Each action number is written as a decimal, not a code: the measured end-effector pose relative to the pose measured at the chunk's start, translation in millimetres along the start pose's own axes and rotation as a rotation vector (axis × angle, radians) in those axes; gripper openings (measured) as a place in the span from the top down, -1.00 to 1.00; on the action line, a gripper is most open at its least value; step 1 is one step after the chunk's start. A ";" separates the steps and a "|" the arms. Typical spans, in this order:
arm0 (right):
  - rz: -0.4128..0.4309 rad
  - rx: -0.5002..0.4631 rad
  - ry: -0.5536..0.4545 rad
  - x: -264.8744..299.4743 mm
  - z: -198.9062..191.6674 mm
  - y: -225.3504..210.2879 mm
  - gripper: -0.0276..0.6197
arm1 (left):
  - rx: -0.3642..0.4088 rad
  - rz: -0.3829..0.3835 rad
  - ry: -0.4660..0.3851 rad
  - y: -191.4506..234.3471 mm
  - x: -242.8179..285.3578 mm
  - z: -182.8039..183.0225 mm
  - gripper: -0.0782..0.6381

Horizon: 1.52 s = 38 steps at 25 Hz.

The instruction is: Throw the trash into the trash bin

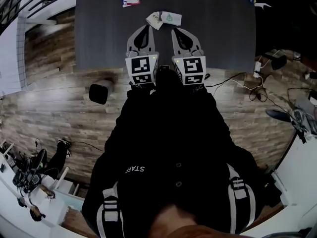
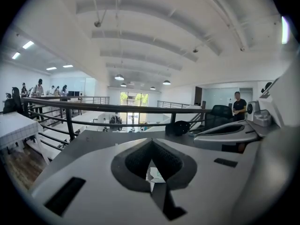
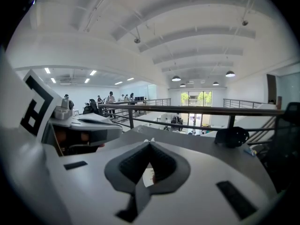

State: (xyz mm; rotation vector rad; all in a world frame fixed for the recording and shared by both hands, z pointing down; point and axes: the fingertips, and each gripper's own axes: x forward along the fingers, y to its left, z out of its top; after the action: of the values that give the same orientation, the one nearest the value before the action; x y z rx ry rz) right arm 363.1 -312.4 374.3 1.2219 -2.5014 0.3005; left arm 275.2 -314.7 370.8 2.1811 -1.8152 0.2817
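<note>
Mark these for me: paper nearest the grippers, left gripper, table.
Paper [image 1: 167, 18]: head view, middle of the crumpled piece.
Left gripper [image 1: 144, 29]: head view, between its closed fingertips.
Table [image 1: 99, 33]: head view, bare grey top left of the grippers.

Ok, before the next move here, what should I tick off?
1. Nothing in the left tongs: ok, jaws together, empty.
2. Nothing in the right tongs: ok, likewise shut.
3. Jaws opened for a grab: not ok, both shut.
4. Trash in sight: ok, white paper lies on the table just ahead.
5. Bin found: cannot tell; a black container stands on the floor at the person's left.
</note>
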 end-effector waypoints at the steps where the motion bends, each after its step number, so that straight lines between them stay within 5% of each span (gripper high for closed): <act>1: 0.000 -0.004 0.015 6.1 -5.1 0.5 0.87 | 0.001 -0.005 0.010 2.3 5.3 -5.7 0.78; 20: 0.027 -0.085 0.339 104.1 -137.0 -15.9 0.87 | -0.066 -0.070 0.287 29.2 77.4 -141.8 0.78; 29: 0.075 -0.185 0.432 133.6 -176.1 -36.6 0.85 | -0.110 -0.049 0.311 33.3 98.8 -162.6 0.78; 32: 0.107 -0.217 0.459 137.7 -184.4 -35.3 0.66 | -0.118 -0.046 0.318 35.1 100.3 -165.0 0.78; 38: 0.151 -0.345 0.501 147.3 -196.2 -30.8 0.61 | -0.130 -0.031 0.328 41.4 103.2 -169.7 0.78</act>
State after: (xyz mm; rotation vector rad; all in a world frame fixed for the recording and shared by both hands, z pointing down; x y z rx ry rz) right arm 344.1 -372.1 613.4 0.7166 -2.0963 0.1736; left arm 259.6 -358.9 568.1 1.9406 -1.5718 0.4702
